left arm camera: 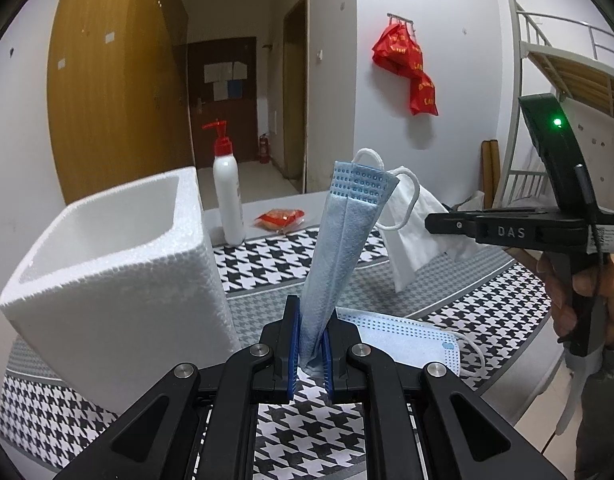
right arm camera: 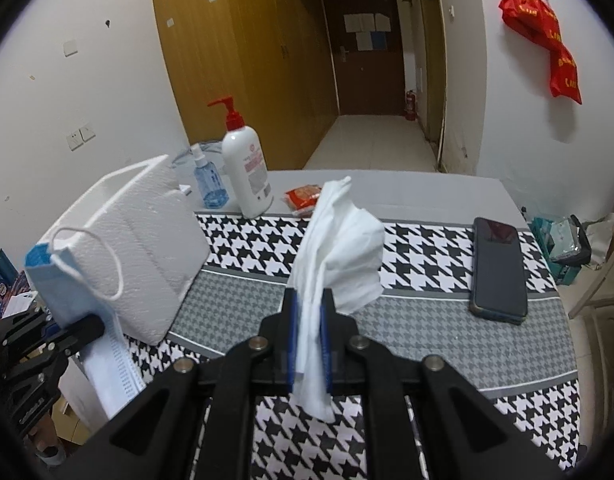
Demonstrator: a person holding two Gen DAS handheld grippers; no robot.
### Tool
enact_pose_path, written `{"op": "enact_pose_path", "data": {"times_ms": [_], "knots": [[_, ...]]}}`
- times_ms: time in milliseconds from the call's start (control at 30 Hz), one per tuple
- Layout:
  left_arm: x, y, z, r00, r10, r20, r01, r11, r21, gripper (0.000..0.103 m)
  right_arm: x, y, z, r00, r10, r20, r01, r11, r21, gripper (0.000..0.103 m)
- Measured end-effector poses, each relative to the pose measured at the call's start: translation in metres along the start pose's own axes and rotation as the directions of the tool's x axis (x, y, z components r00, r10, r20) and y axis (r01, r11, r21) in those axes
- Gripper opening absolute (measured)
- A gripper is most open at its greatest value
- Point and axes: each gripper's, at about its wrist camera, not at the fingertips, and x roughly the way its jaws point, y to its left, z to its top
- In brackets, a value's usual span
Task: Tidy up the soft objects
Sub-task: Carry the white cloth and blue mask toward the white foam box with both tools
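A lived-in dormitory-style room; a white metal bunk bed (left arm camera: 563, 60) with a slatted base stands at the right wall; tall wooden wardrobes (right arm camera: 243, 48) line the left side of a narrow hallway ending in a dark brown entrance door (right arm camera: 365, 52) with paper notices taped on it; a small red fire extinguisher (right arm camera: 411, 106) sits on the floor beside that door; a red plastic bag (left arm camera: 407, 64) hangs from a wall hook; the table (right arm camera: 427, 320) wears a houndstooth cloth, carrying a lotion pump bottle (right arm camera: 247, 168), a blue spray bottle (right arm camera: 206, 180) and a smartphone (right arm camera: 498, 270).
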Motion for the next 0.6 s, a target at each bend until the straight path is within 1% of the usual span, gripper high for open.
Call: {"op": "enact_pose_path", "data": {"times_ms": [333,467,600], "knots": [[-0.022,0.006,0.006,0.998,-0.006,0.057,0.005,1.000,0.016,0.010,-0.033,0.016,-0.004,0.997,0.014,0.078,-0.014,1.000,0.005,0.013],[-0.029,0.009,0.007,0.997,-0.008,0.073,0.007,1.000,0.025,0.010,-0.045,0.025,-0.006,0.994,-0.011,0.108,0.011,1.000,-0.005,0.013],[-0.037,0.012,0.008,0.996,-0.007,0.088,0.004,0.999,0.035,0.010,-0.053,0.032,-0.009,0.992,-0.008,0.129,0.009,1.000,-0.007,0.013]]}}
